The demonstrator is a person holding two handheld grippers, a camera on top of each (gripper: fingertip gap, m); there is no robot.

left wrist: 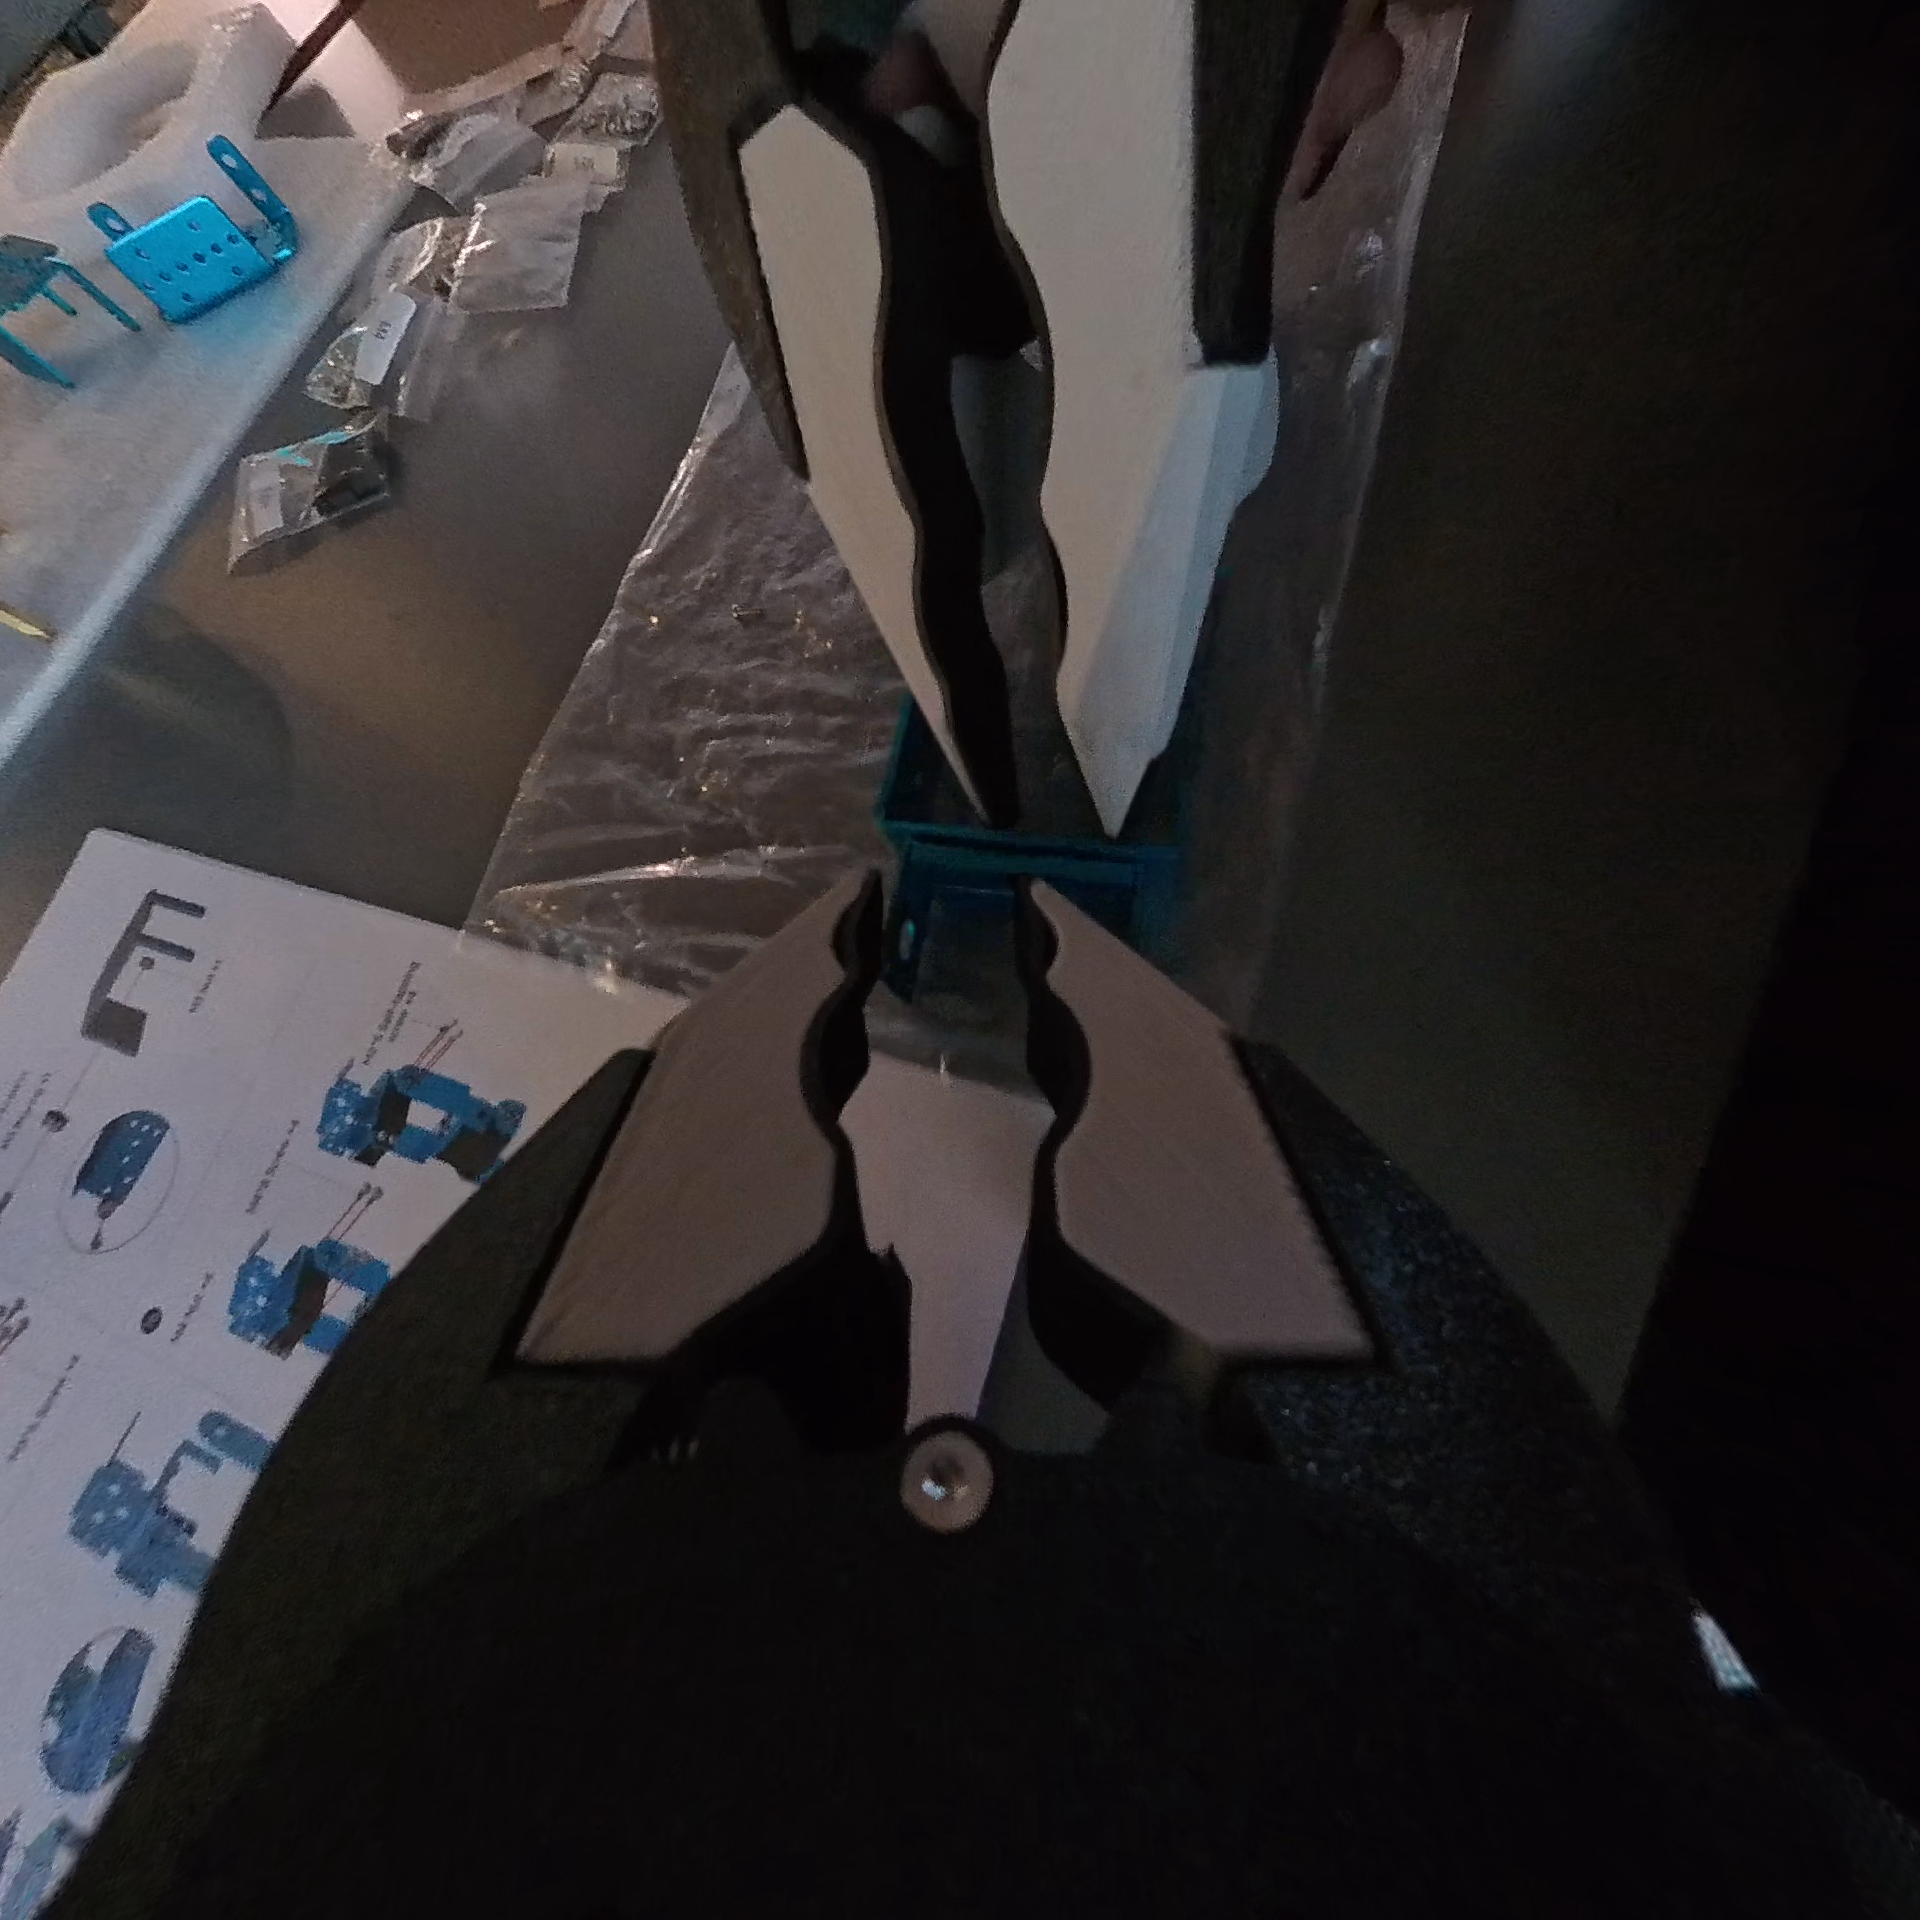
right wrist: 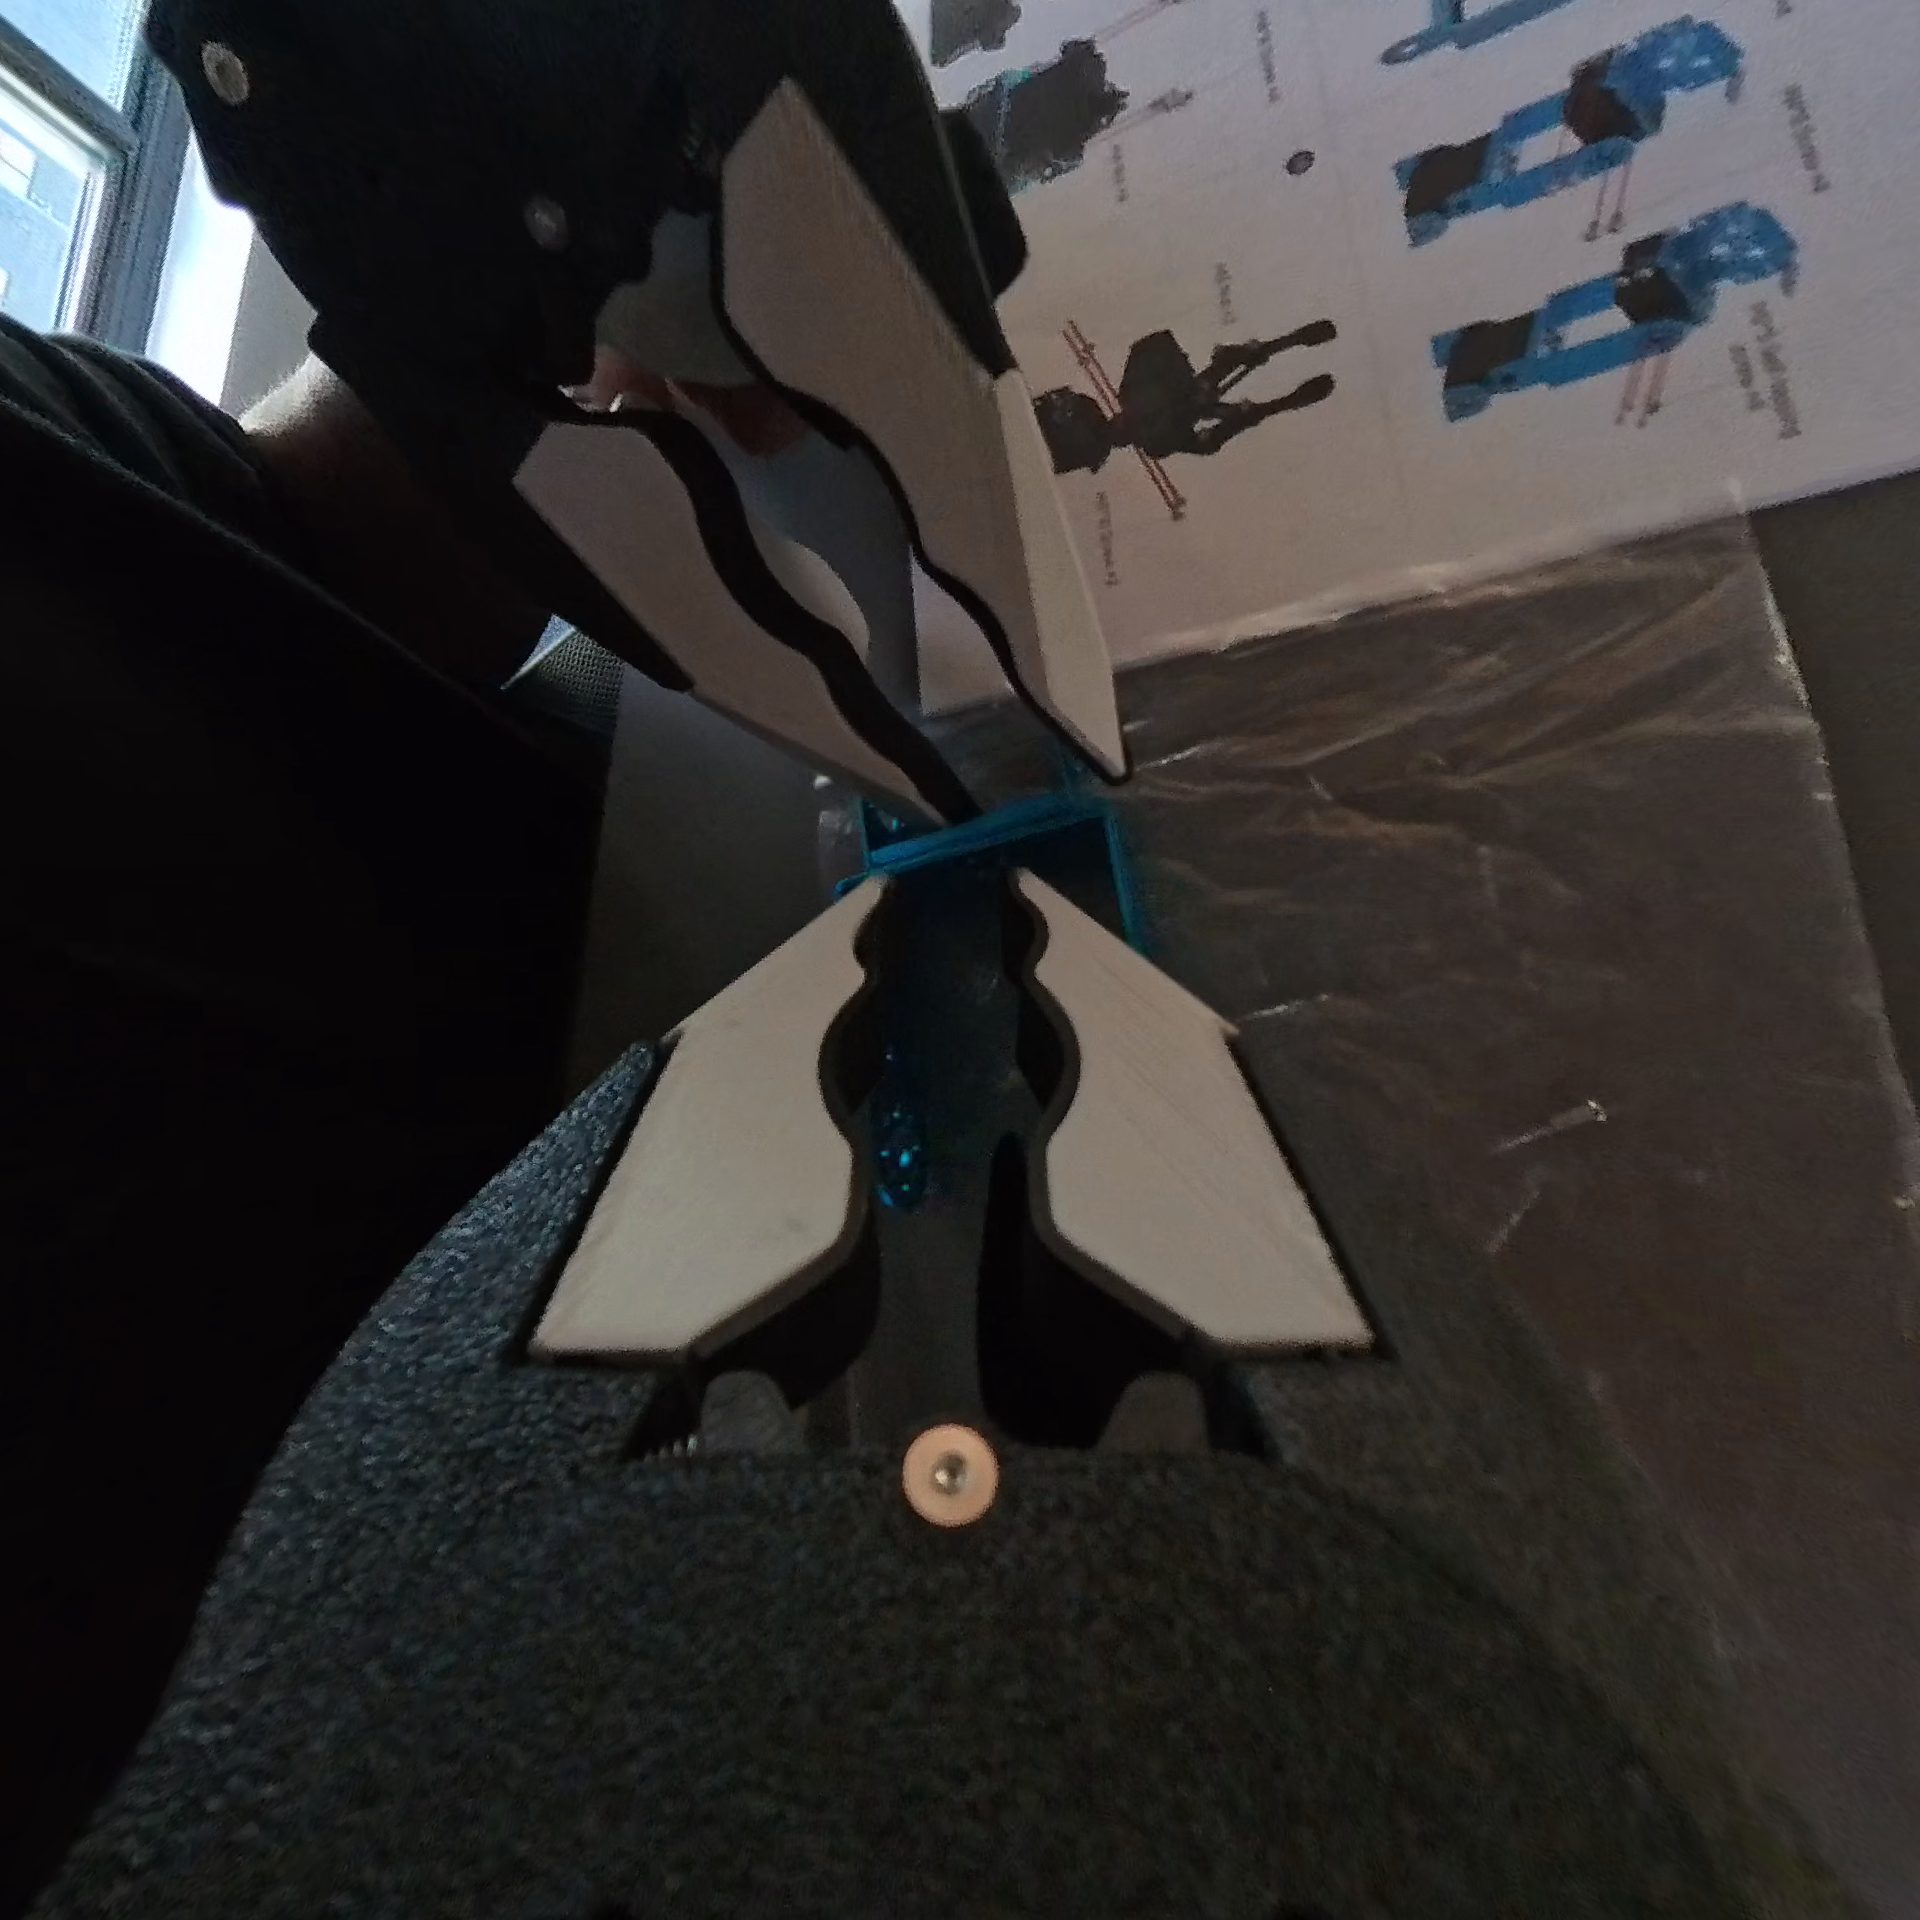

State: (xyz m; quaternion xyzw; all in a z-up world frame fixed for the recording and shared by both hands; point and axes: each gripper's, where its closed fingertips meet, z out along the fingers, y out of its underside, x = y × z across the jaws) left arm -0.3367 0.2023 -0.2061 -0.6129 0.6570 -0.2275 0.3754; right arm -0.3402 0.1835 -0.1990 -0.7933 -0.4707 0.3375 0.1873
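A blue metal bracket (left wrist: 1039,868) is held just above a clear plastic sheet (left wrist: 727,727), between the two grippers, which face each other. My left gripper (left wrist: 951,894) reaches in from below in the left wrist view, its fingers closed on the bracket's near side. My right gripper (left wrist: 1049,821) comes down from the top, with its tips on the bracket's far edge. In the right wrist view the bracket (right wrist: 987,836) sits between the right gripper's (right wrist: 954,883) fingertips. The left gripper (right wrist: 1034,795) pinches it from above. Most of the bracket is hidden by the fingers.
A printed instruction sheet (left wrist: 260,1091) lies at the left; it also shows in the right wrist view (right wrist: 1455,364). Small bags of hardware (left wrist: 312,499), another blue bracket (left wrist: 197,260) on white foam (left wrist: 104,135) and a loose screw (left wrist: 743,615) lie beyond. A person's dark sleeve (right wrist: 260,831) fills the left. The tips of both grippers are at nearly the same place.
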